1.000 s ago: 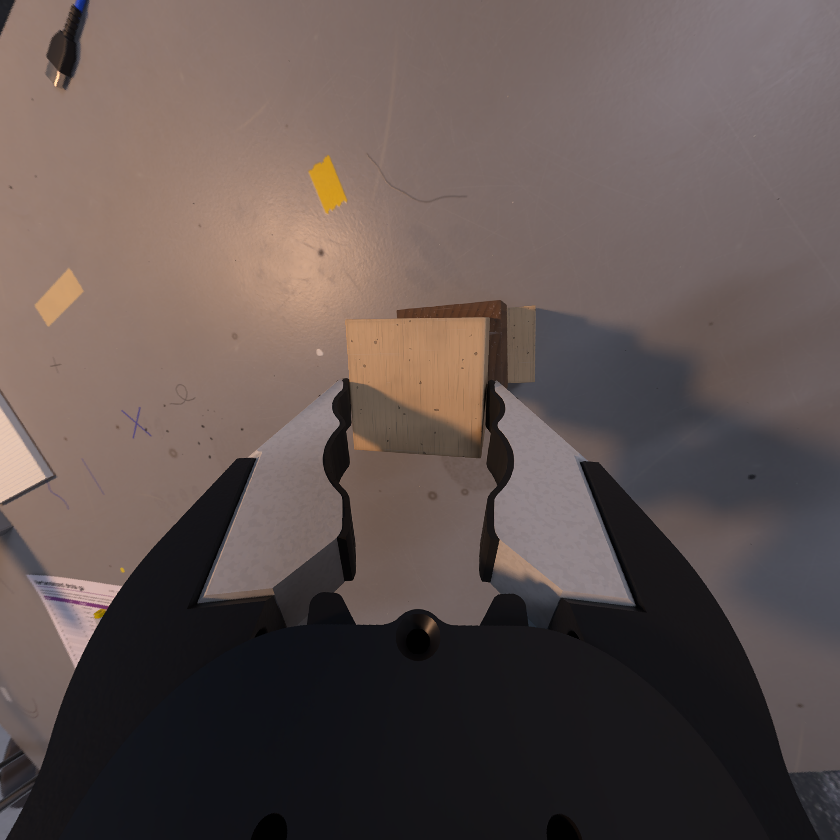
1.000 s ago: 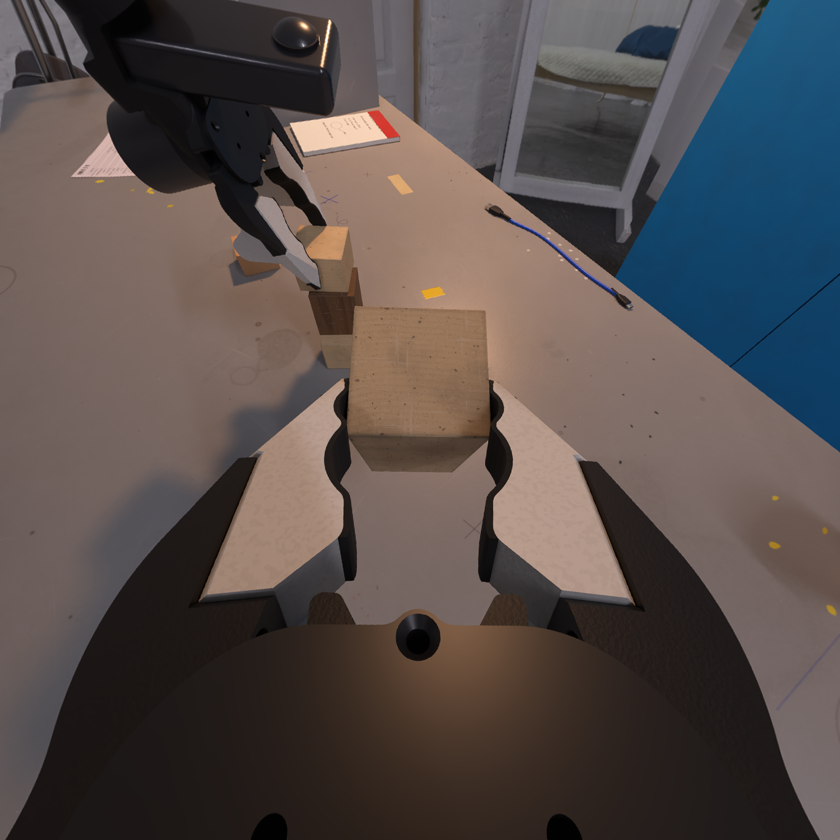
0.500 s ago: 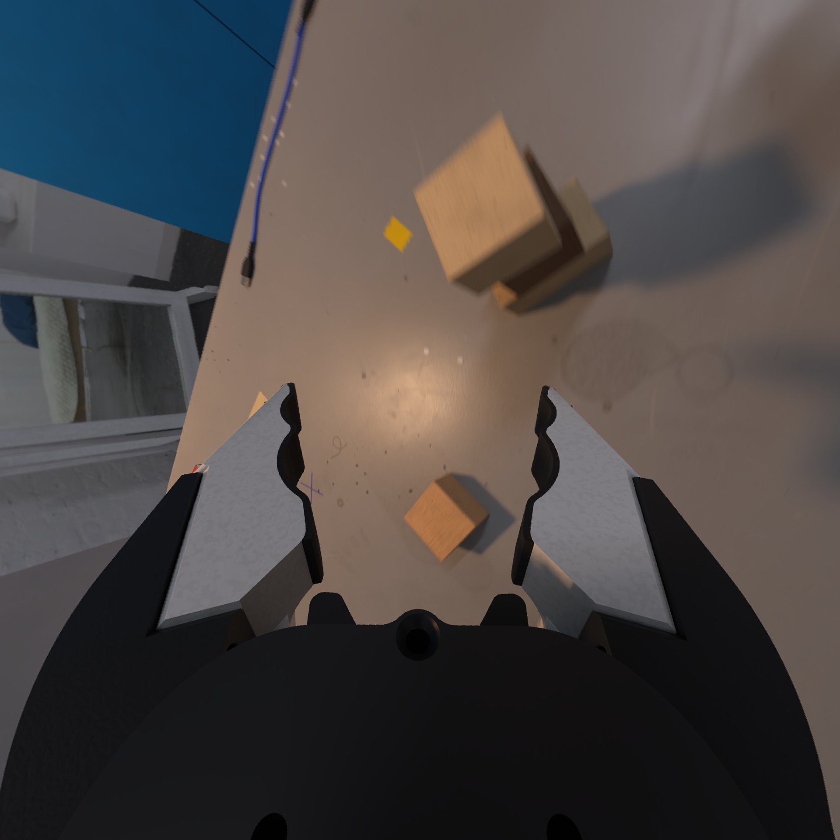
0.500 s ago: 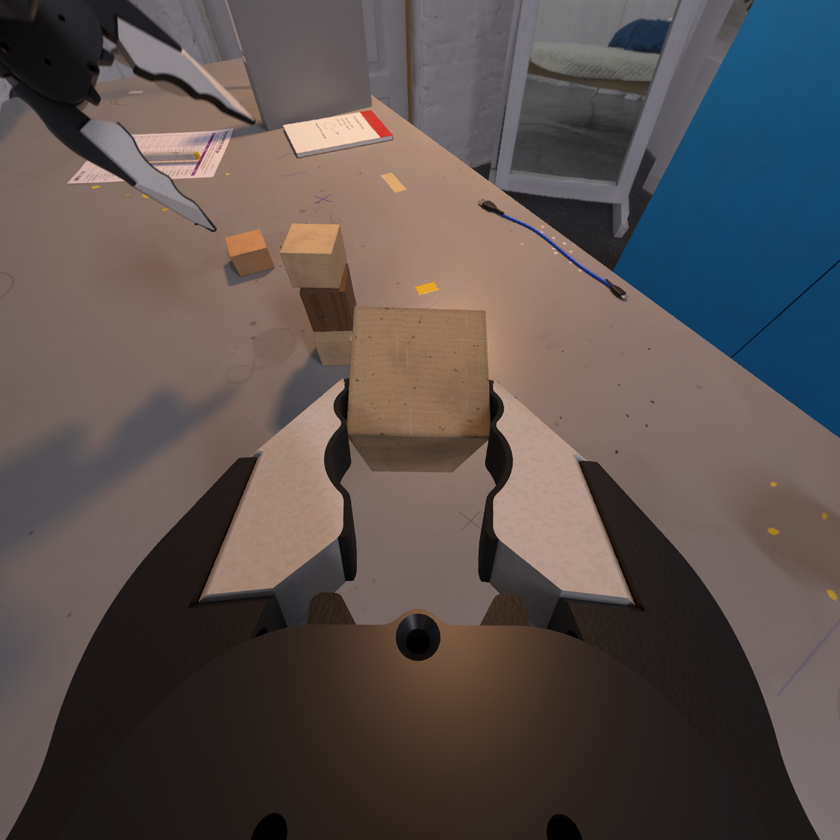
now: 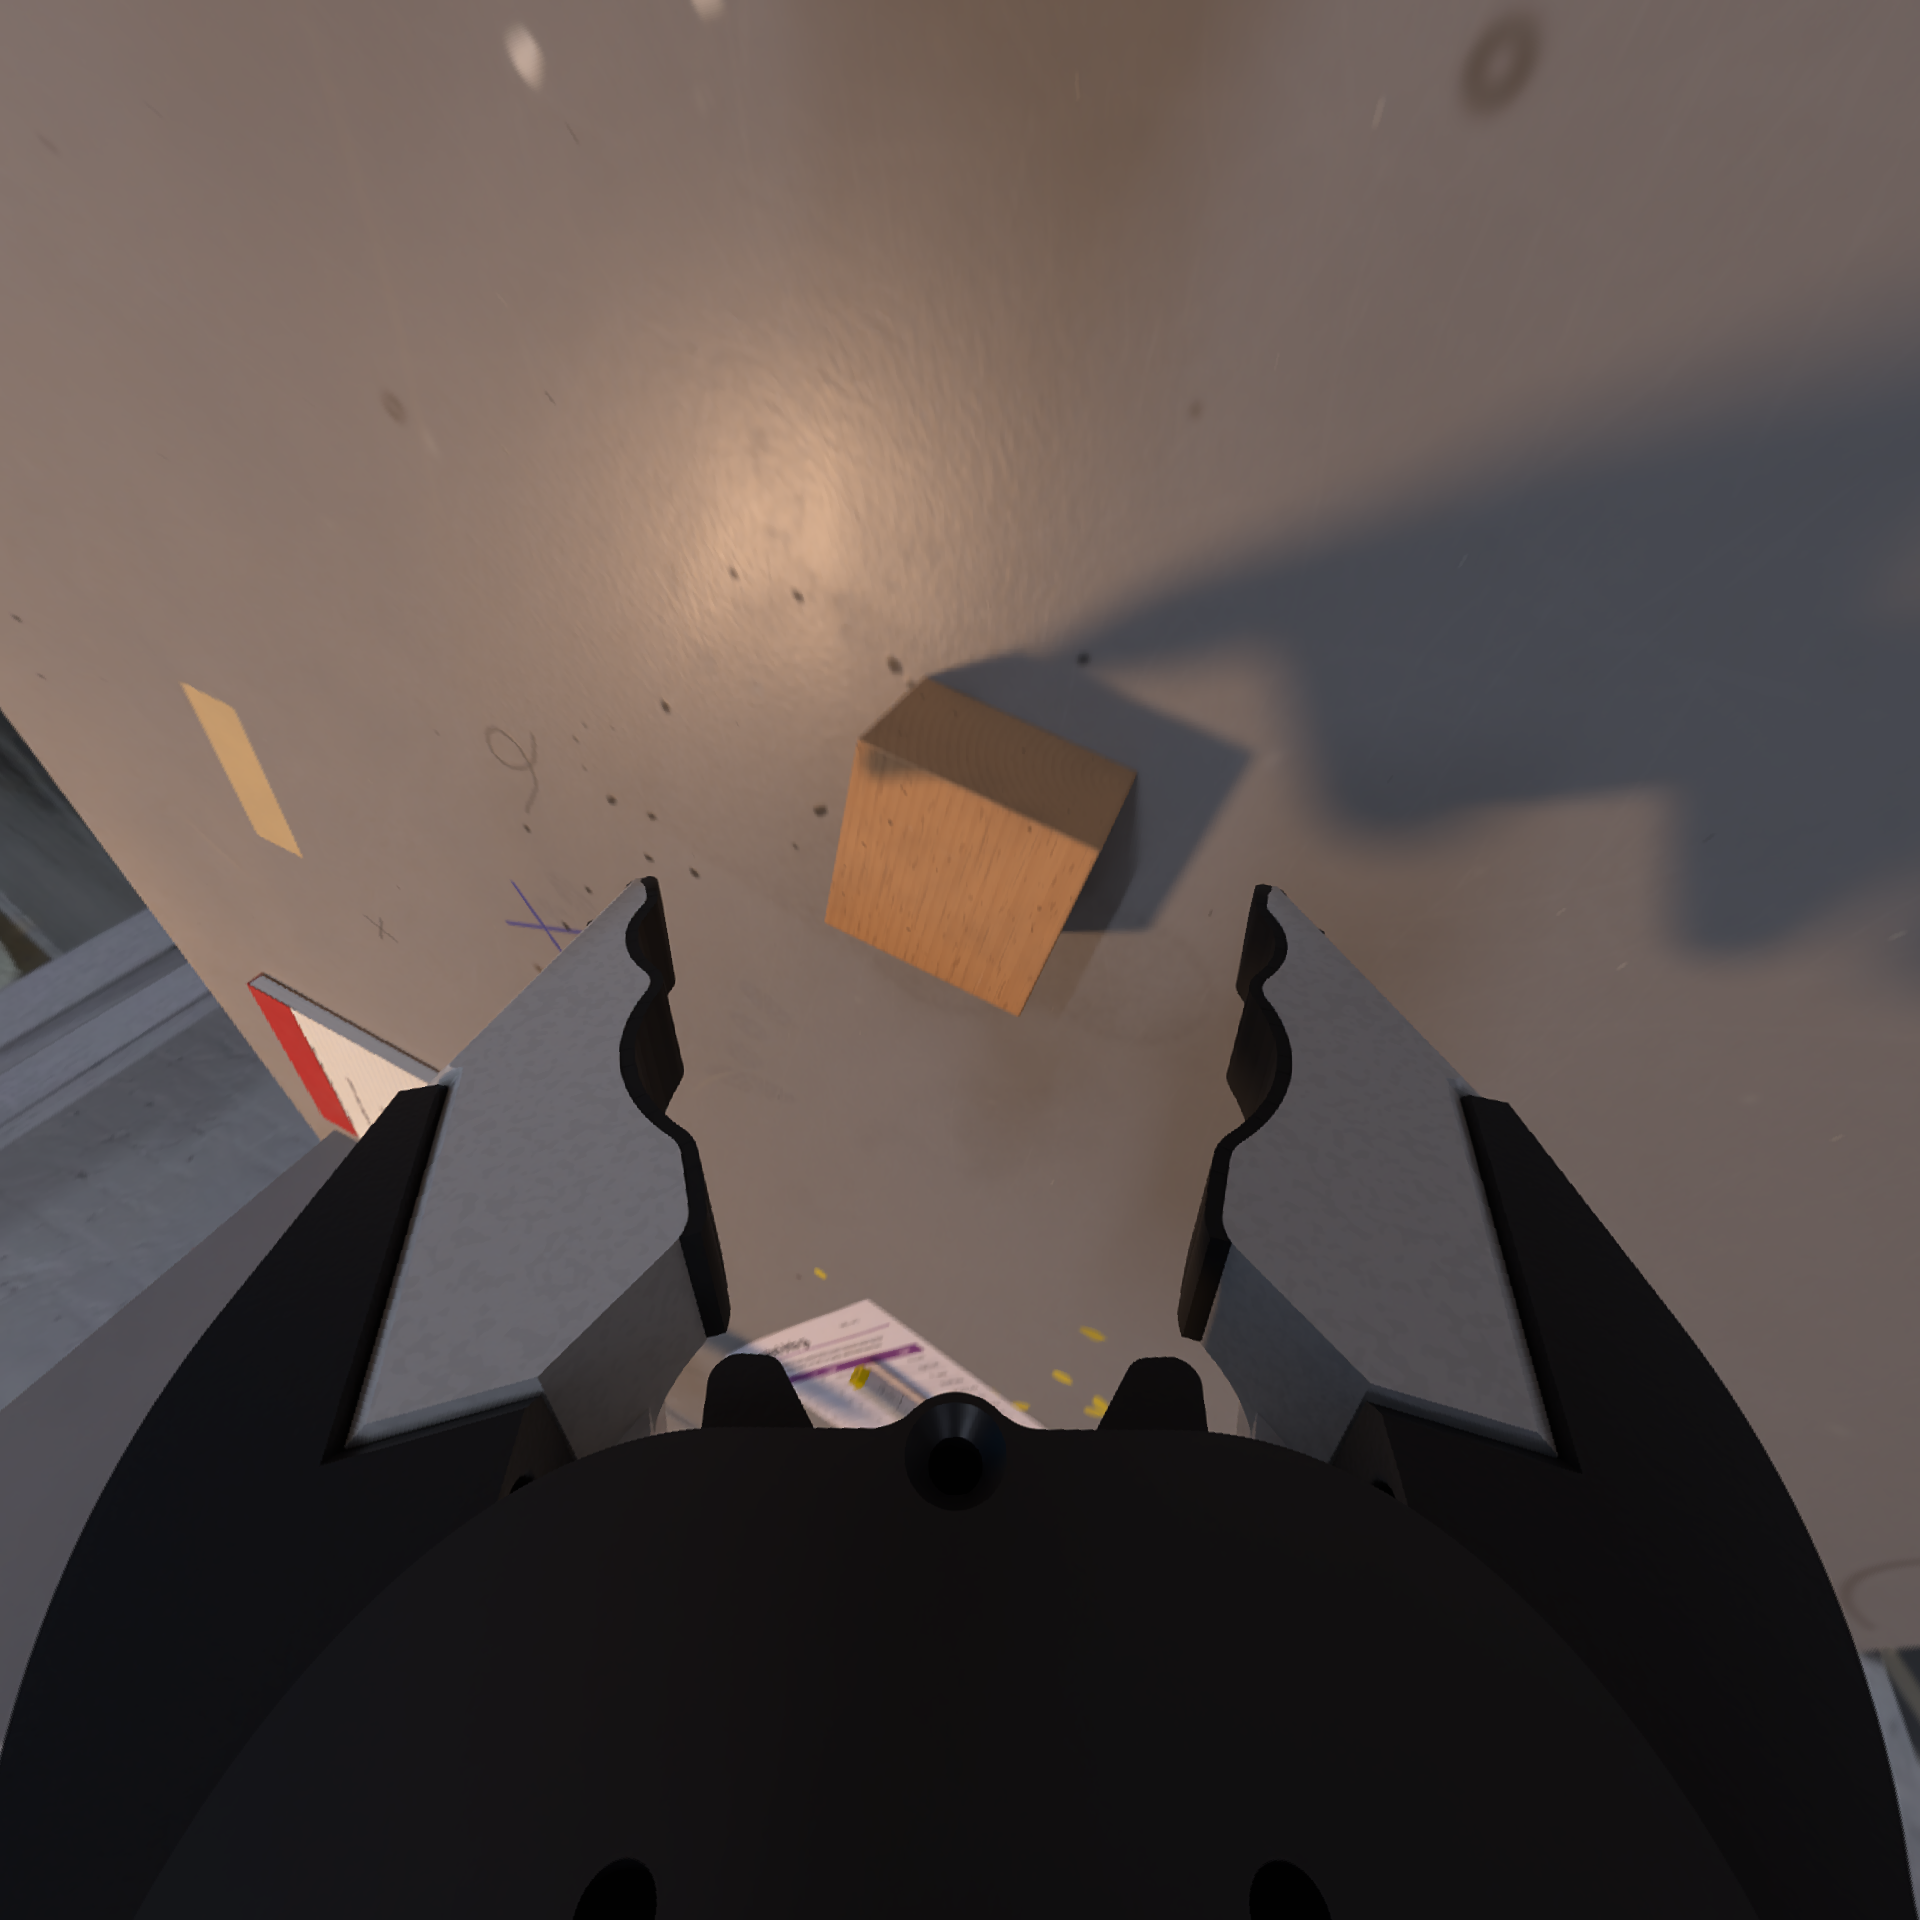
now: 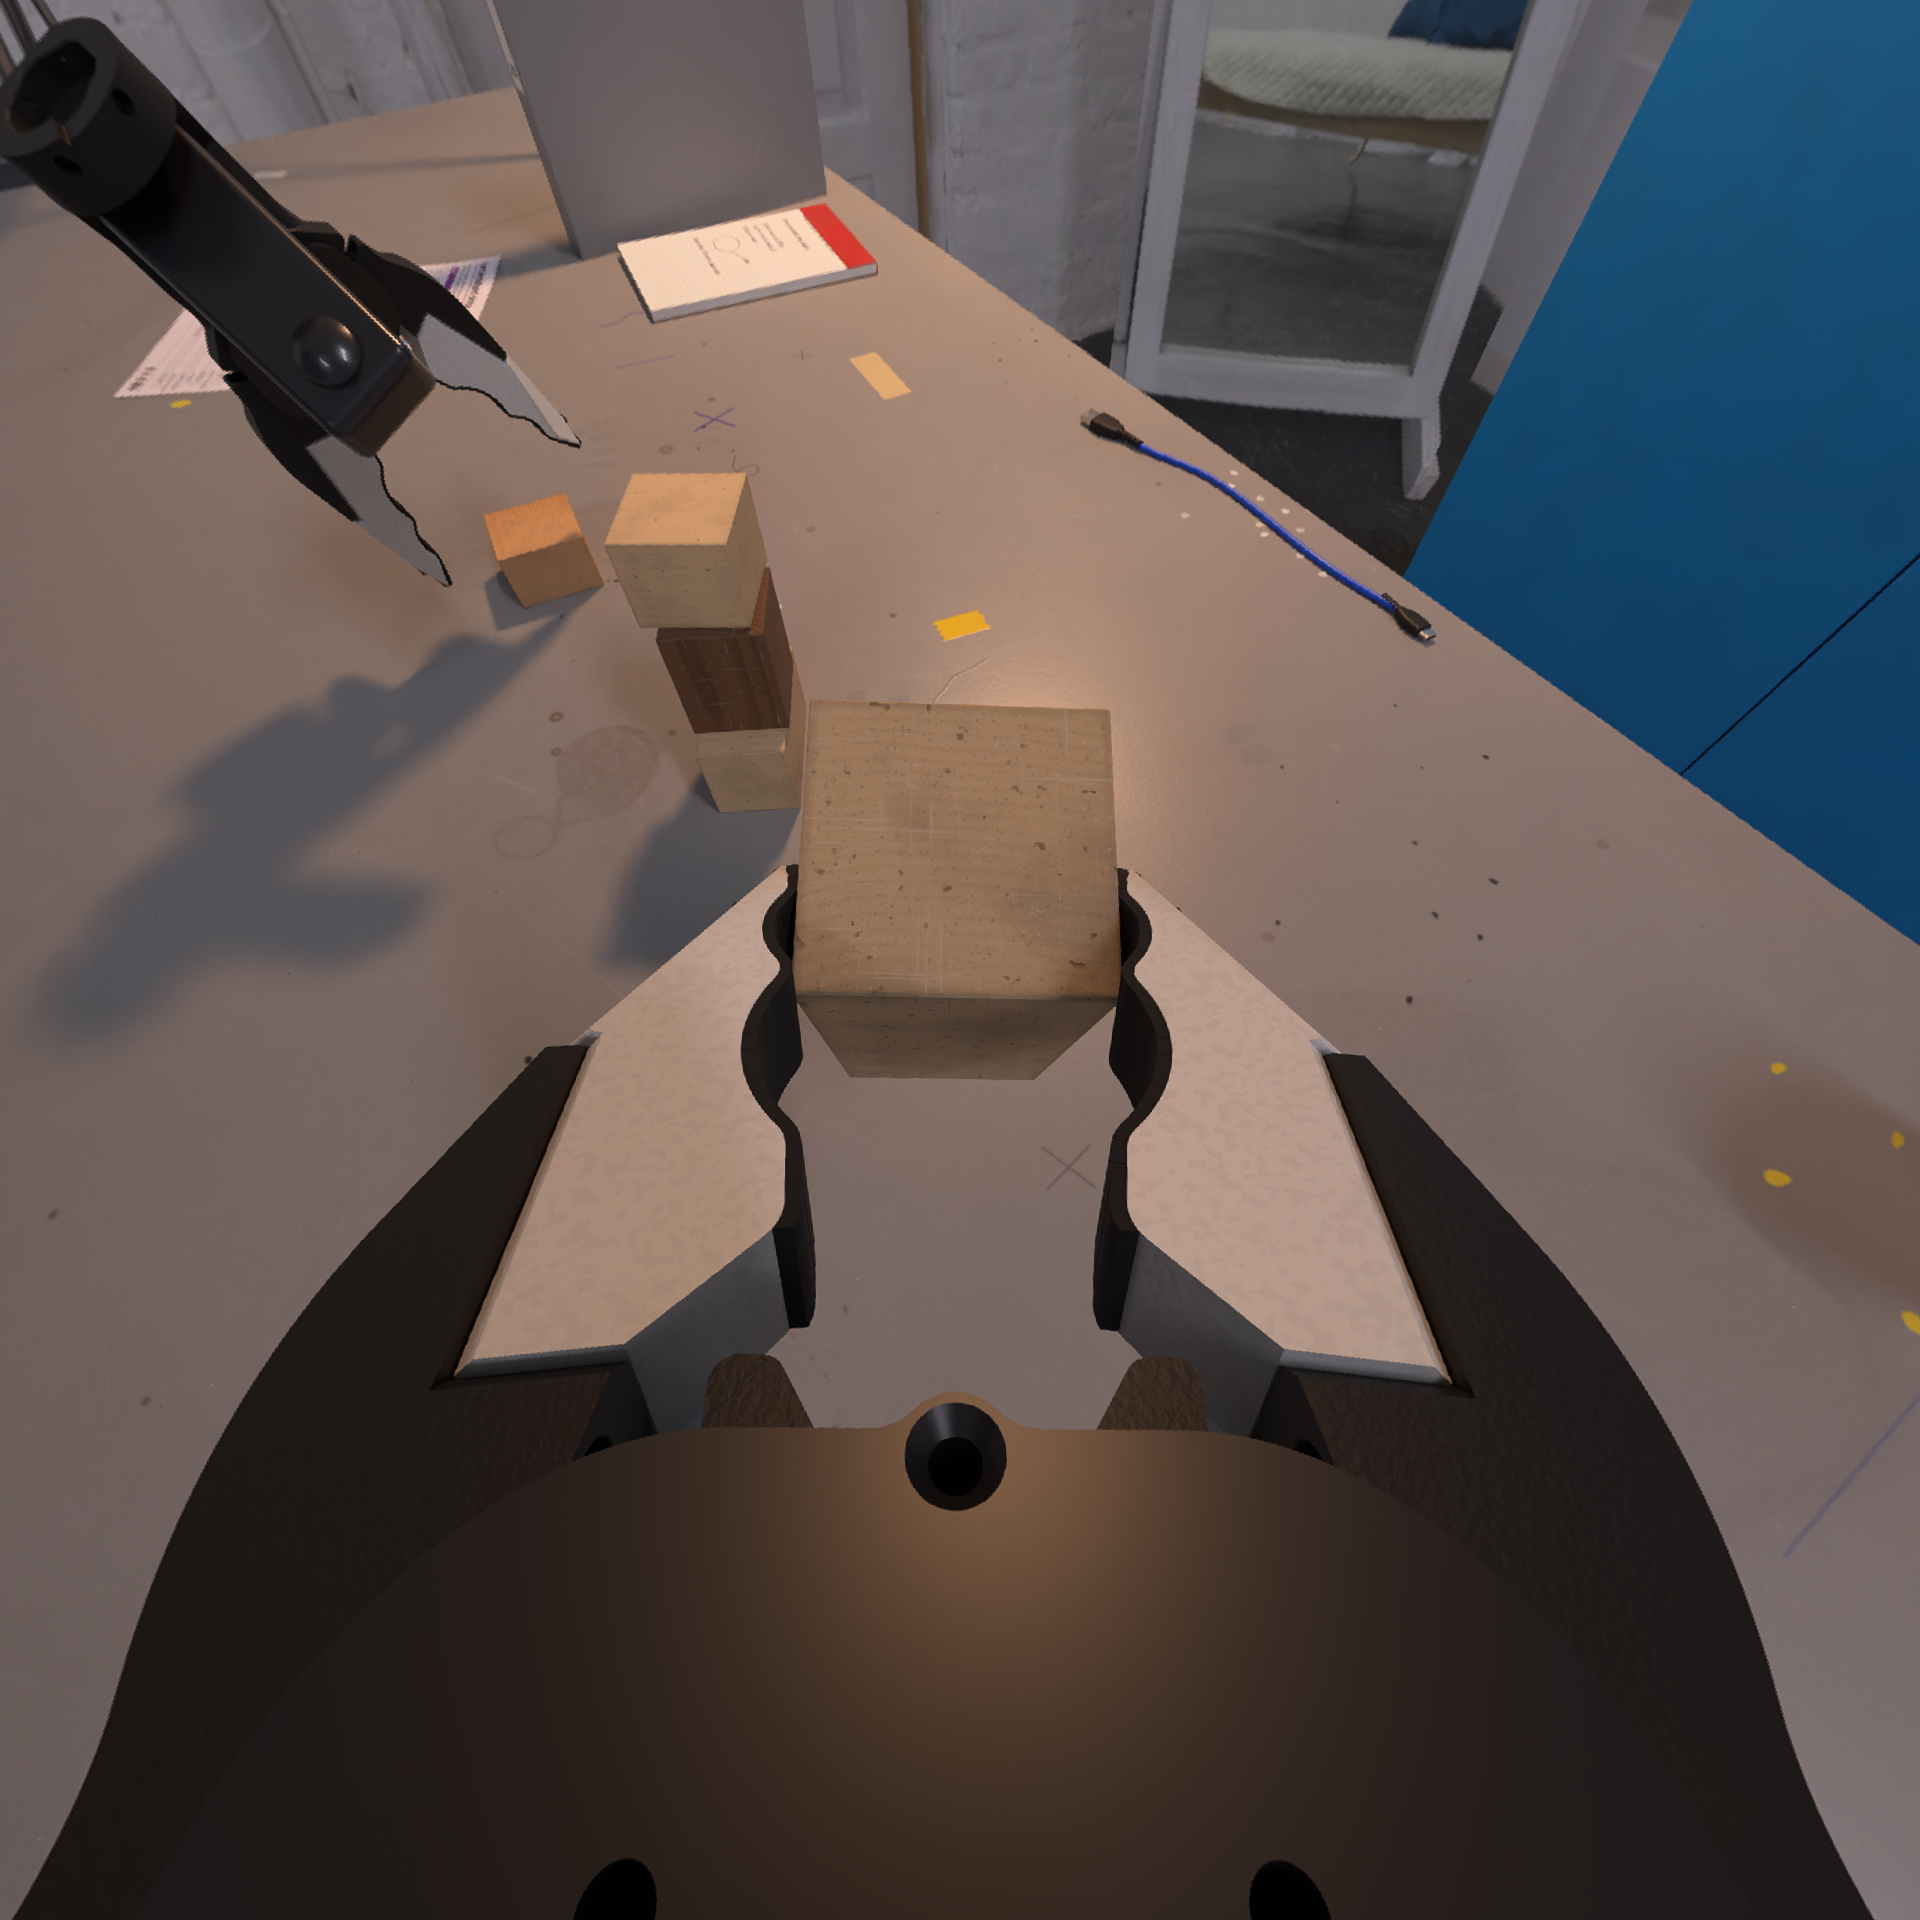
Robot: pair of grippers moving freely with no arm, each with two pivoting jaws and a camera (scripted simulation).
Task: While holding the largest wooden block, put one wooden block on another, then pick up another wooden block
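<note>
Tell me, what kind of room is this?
Probably a workshop or lab bench. The grey table is scuffed and pen-marked, with tape scraps, a loose blue cable and a red-edged notepad. A white-framed glass door stands beyond it.

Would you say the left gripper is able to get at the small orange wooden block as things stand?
Probably yes. The left gripper is open and empty, wider than the small orange wooden block, which sits alone on the table just ahead of it. The three-block stack stands clear beside it.
</note>
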